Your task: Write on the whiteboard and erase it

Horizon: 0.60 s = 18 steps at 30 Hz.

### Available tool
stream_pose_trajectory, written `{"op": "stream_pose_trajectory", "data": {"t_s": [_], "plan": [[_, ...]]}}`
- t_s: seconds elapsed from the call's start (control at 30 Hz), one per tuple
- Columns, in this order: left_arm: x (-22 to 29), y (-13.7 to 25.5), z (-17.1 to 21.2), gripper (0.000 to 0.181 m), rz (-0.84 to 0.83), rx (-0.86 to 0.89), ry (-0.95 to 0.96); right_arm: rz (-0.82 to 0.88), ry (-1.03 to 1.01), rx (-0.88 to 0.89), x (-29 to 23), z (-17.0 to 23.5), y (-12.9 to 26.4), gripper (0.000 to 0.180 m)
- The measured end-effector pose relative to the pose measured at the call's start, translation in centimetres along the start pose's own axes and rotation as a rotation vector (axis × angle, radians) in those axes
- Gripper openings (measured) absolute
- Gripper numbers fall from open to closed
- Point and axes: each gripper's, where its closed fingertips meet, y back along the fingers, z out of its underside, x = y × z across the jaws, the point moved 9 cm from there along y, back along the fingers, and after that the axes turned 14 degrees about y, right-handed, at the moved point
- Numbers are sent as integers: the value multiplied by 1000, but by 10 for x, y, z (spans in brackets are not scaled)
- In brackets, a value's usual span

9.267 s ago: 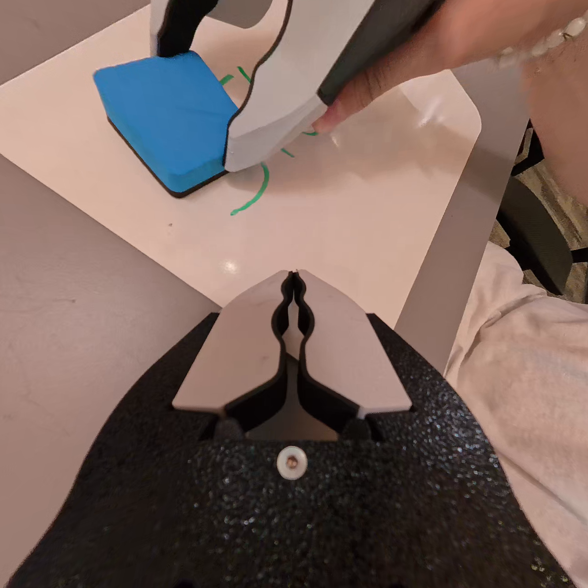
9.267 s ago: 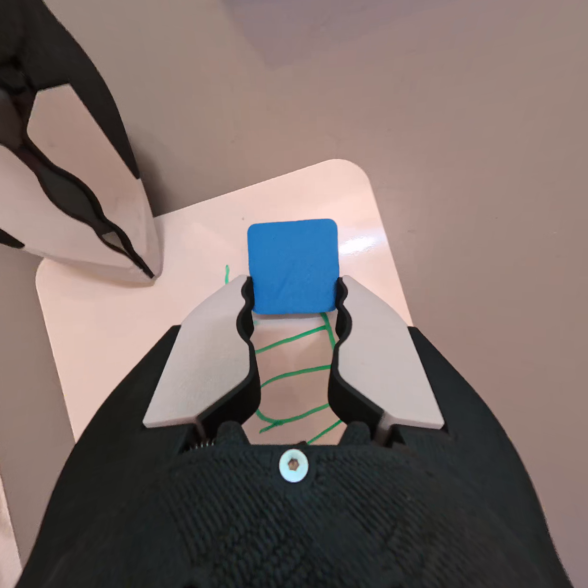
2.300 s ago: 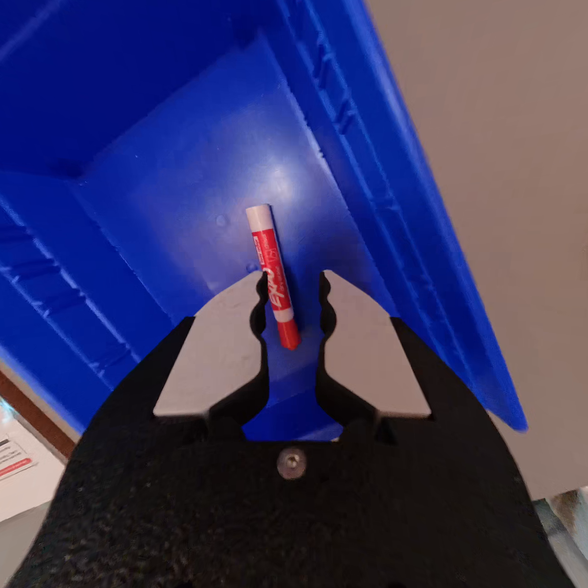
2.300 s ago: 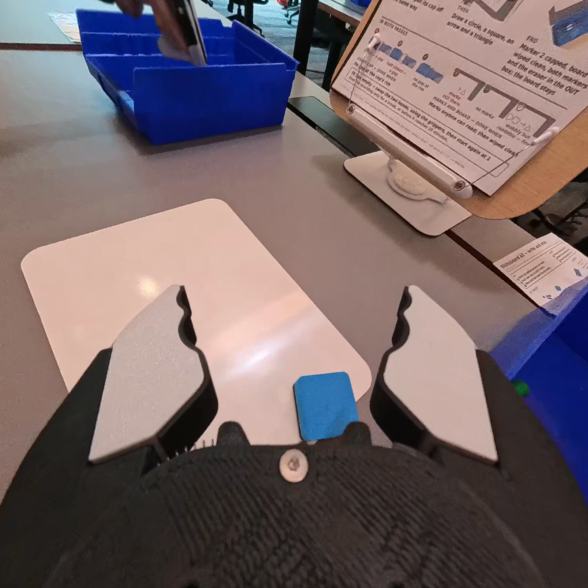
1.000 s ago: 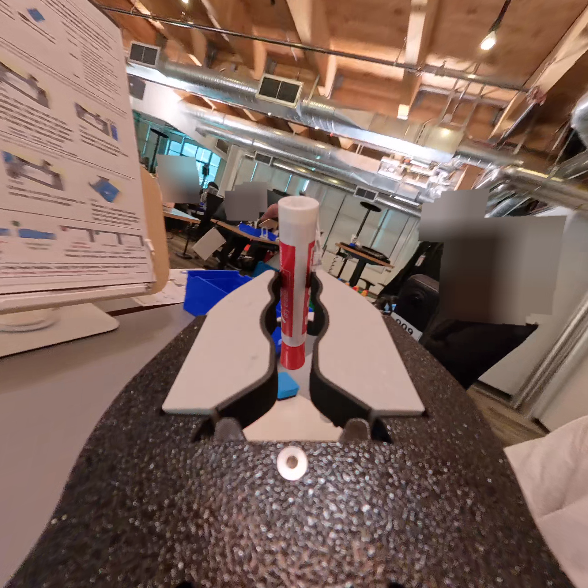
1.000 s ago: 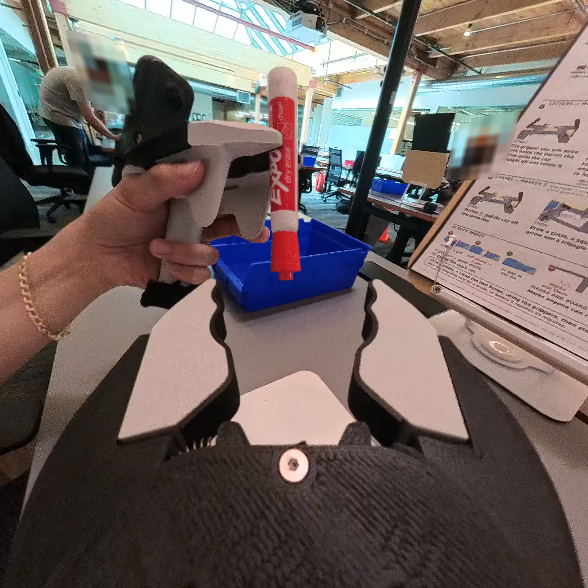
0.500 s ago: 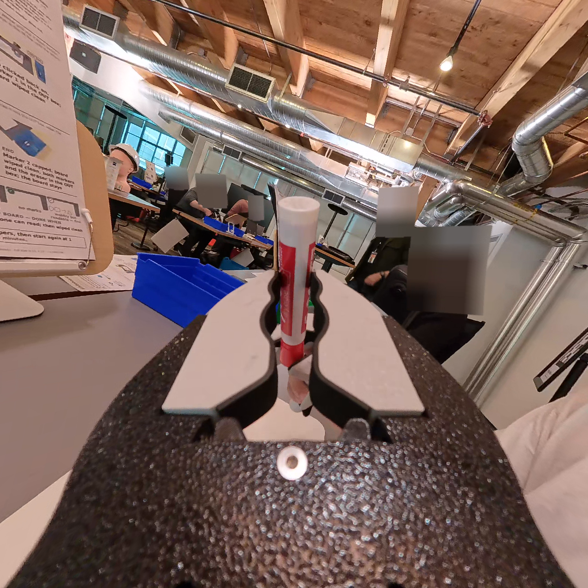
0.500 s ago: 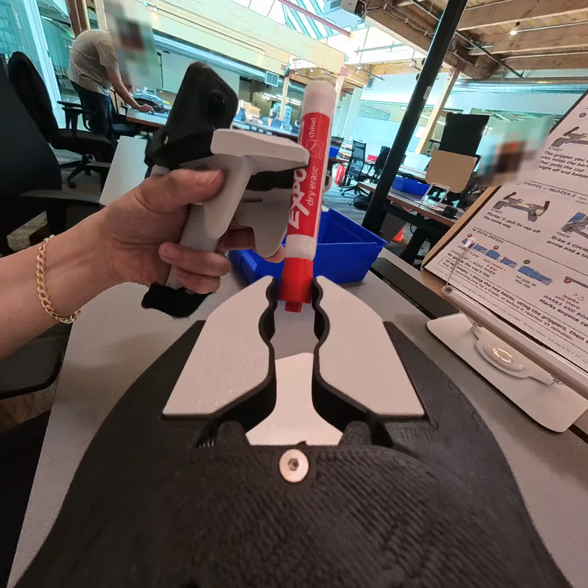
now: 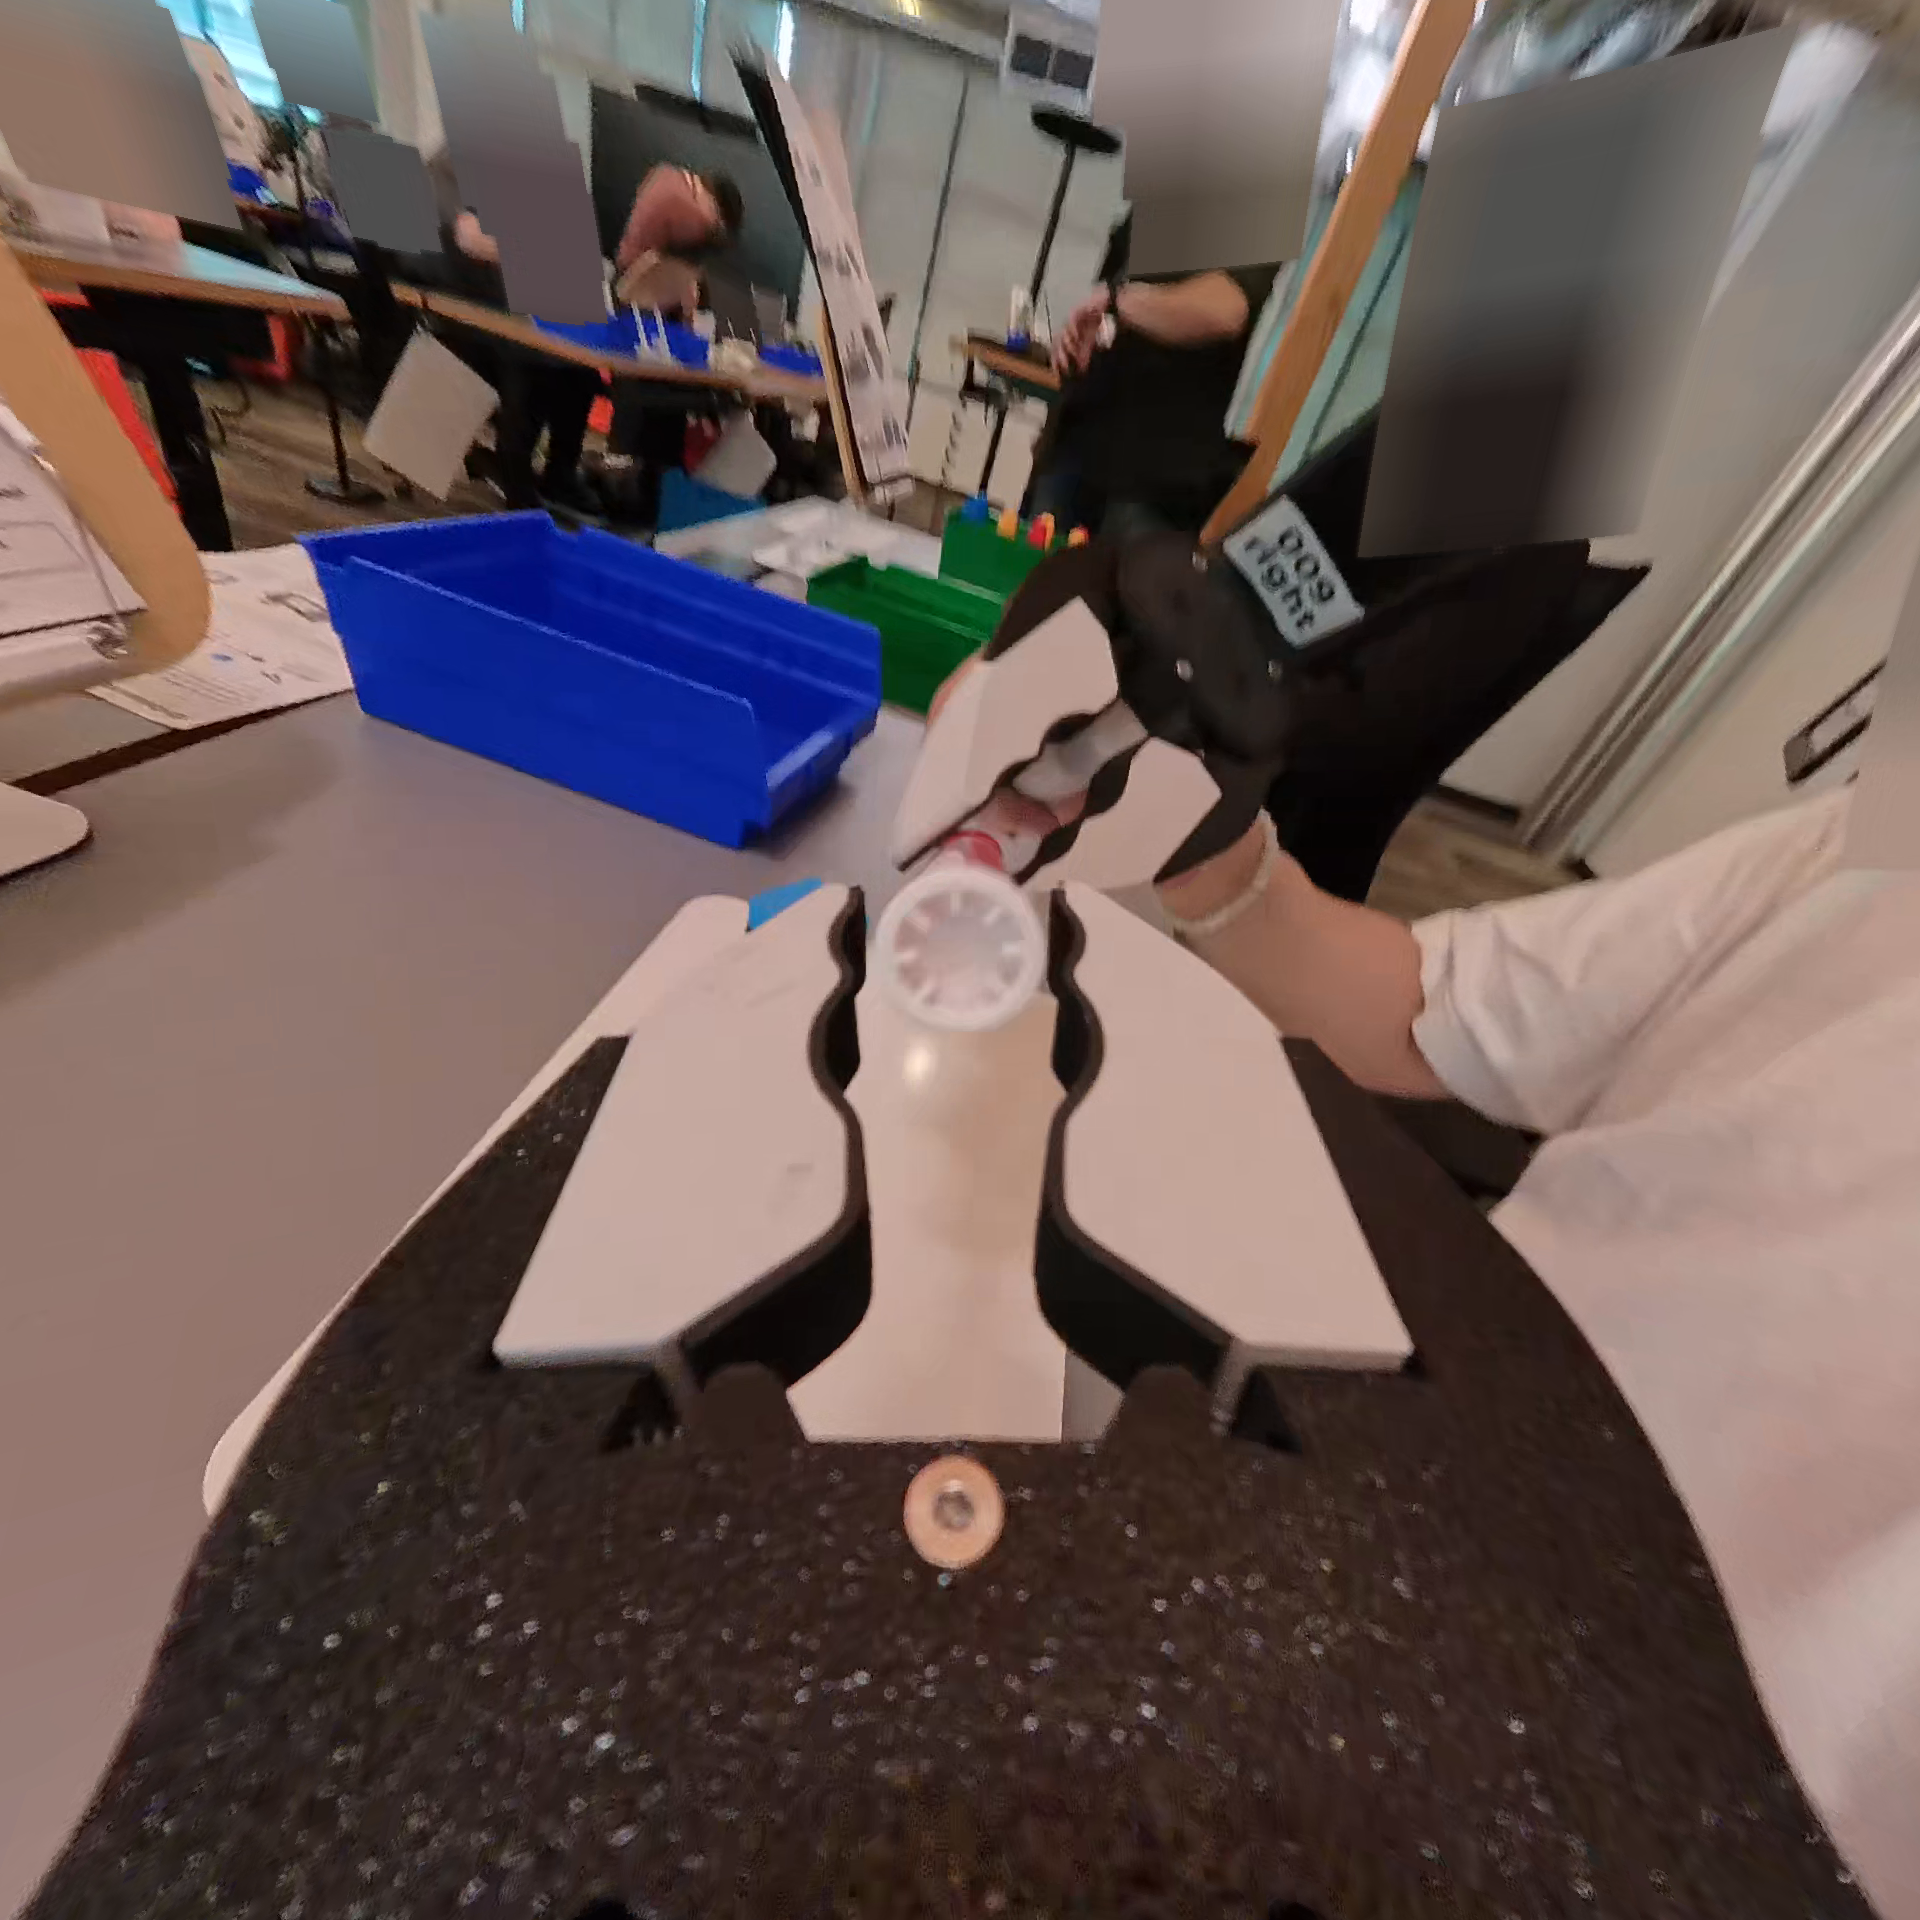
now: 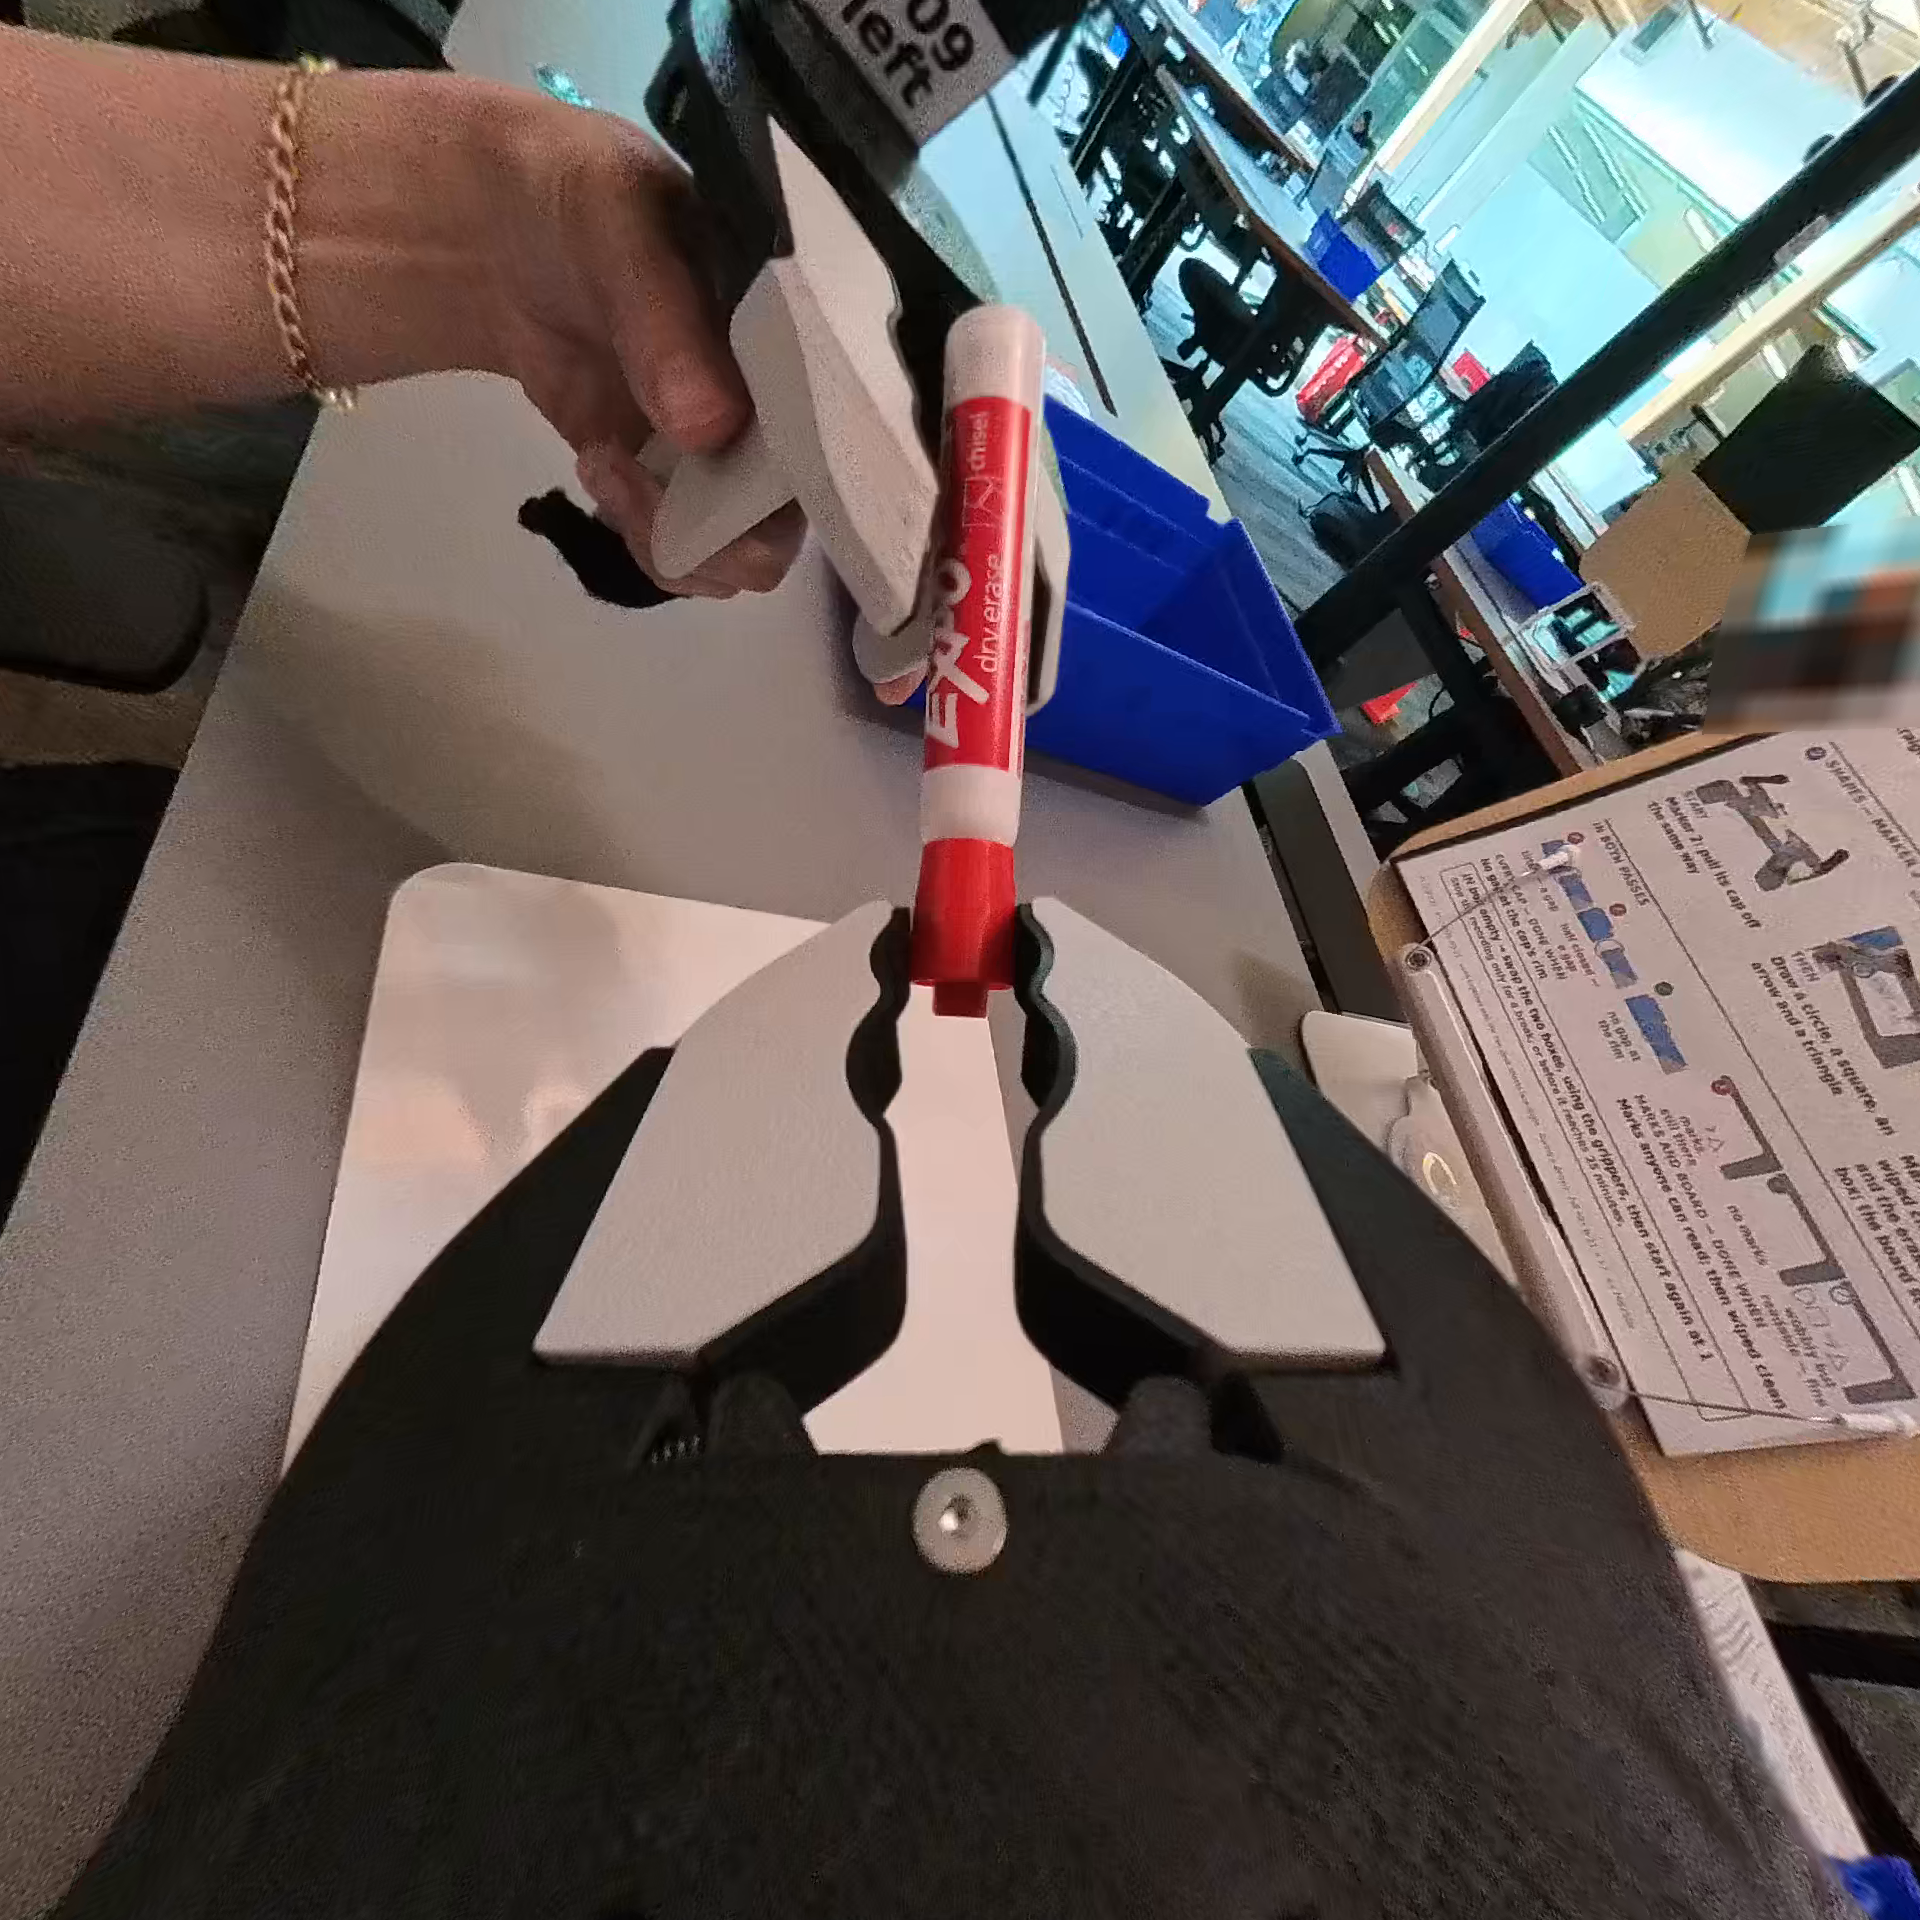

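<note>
A red dry-erase marker (image 10: pixel 982 623) is held between both grippers above the white whiteboard (image 10: pixel 520 1018). My left gripper (image 9: pixel 954 920) is shut on the marker's barrel; the marker's white rear end (image 9: pixel 956 961) points at that camera. My right gripper (image 10: pixel 956 940) is shut on the marker's red cap (image 10: pixel 961 914). The right gripper (image 9: pixel 977 857) also shows in the left wrist view, and the left gripper (image 10: pixel 961 582) in the right wrist view. A corner of the blue eraser (image 9: pixel 784 899) shows on the whiteboard (image 9: pixel 935 1247) behind my left fingers.
A blue bin (image 9: pixel 582 665) stands on the grey table (image 9: pixel 260 987) beyond the board, with a green bin (image 9: pixel 904 613) behind it. Another blue bin (image 10: pixel 1143 644) sits behind the marker. An instruction sheet on a wooden stand (image 10: pixel 1714 1091) is at the right. One gripper's finger ends stand about 5 centimeters off the other's.
My right gripper has closed onto the marker's red cap. Both grippers have tilted so that the marker now lies closer over the whiteboard.
</note>
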Motion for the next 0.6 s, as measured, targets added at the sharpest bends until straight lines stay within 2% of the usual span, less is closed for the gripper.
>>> {"op": "stream_pose_trajectory", "data": {"t_s": [0.03,0.23,0.6], "plan": [[2,-3,2,33,-2,-35,-18,-10,17,-10,-1,-1,0,19],[10,-17,10,40,-42,-179,-99,-60,124,-68,-6,-4,2,19],[8,-16,10,35,-44,-164,-68,-83,154,-105,-8,-5,4,19]]}}
